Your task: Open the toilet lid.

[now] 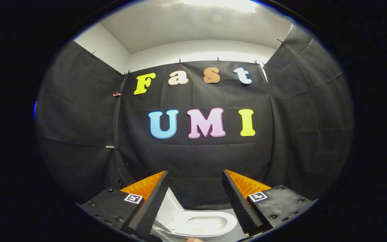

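**While your tongs hang wide, the toilet sits low between them**

As you hold the tongs level, their fingers stand well apart and grip nothing. Between and beyond the fingers you see the white toilet, its bowl exposed and the seat ring visible. The toilet lid stands raised and tilted, just beside the left finger, partly hidden behind it. Behind the toilet, the black cloth wall hangs from clips; a white wall shows above it.
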The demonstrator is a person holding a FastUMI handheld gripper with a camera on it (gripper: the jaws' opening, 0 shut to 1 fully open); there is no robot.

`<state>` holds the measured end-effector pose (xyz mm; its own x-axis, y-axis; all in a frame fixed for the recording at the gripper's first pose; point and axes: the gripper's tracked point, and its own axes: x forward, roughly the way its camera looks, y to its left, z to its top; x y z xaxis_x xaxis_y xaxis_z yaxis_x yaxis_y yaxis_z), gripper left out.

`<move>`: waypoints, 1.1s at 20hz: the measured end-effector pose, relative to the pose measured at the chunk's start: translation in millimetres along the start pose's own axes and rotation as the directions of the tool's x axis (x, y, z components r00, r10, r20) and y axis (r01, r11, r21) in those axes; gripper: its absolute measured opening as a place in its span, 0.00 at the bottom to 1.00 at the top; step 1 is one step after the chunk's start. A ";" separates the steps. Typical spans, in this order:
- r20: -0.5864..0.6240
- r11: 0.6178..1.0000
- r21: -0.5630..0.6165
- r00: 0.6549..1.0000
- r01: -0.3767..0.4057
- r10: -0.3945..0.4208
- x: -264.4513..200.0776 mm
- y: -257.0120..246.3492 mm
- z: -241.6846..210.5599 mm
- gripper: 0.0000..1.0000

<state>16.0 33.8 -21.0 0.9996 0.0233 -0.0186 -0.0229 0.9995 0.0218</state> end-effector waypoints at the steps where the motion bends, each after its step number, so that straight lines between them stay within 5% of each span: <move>1: 0.005 1.000 -0.004 1.000 0.001 -0.001 -0.7 -0.1 1.9 0.98; 22: 0.022 1.000 0.001 1.000 -0.016 0.016 -1.9 0.7 7.1 0.98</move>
<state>14.2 34.3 -13.9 0.9993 0.0383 0.0033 -0.0384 0.9990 0.0229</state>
